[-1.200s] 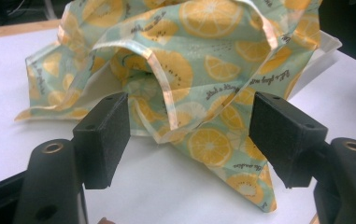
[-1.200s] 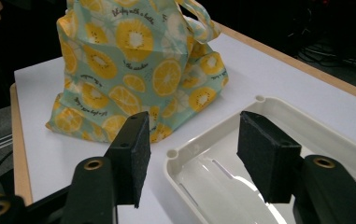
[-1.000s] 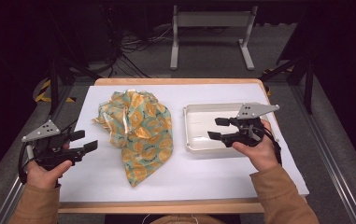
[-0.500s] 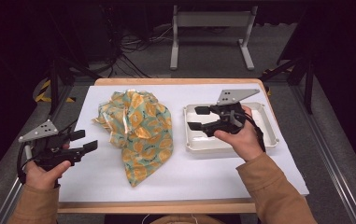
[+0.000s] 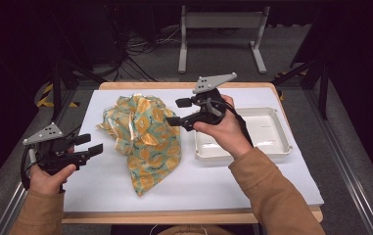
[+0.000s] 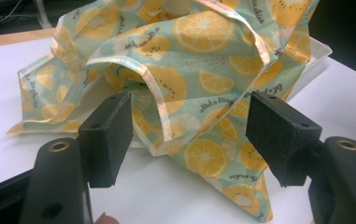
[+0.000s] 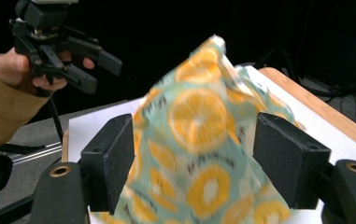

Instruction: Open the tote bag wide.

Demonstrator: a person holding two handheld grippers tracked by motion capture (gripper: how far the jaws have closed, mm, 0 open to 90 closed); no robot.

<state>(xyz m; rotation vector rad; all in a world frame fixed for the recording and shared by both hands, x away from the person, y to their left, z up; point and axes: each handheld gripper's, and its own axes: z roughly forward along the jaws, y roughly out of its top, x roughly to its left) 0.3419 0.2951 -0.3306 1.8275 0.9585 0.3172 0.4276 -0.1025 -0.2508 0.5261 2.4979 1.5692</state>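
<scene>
Crumpled bag [image 5: 145, 134] with orange-slice print lies on the white sheet [image 5: 101, 186] covering the table, left of centre, just beside the white tray [image 5: 277, 142].

Right gripper [image 5: 180, 111] held above the sheet between bag and tray, jaws pointing left at the bag's upper right edge. Jaws wide apart, nothing between the pads; in the right gripper view the bag [image 7: 199, 154] rises just beyond them.

Left gripper [image 5: 90, 146] low over the sheet's left side, near the bag but apart from it. Jaws wide, empty; in the left gripper view the bag [image 6: 189, 79] sits ahead with a folded hem facing the gap.
</scene>
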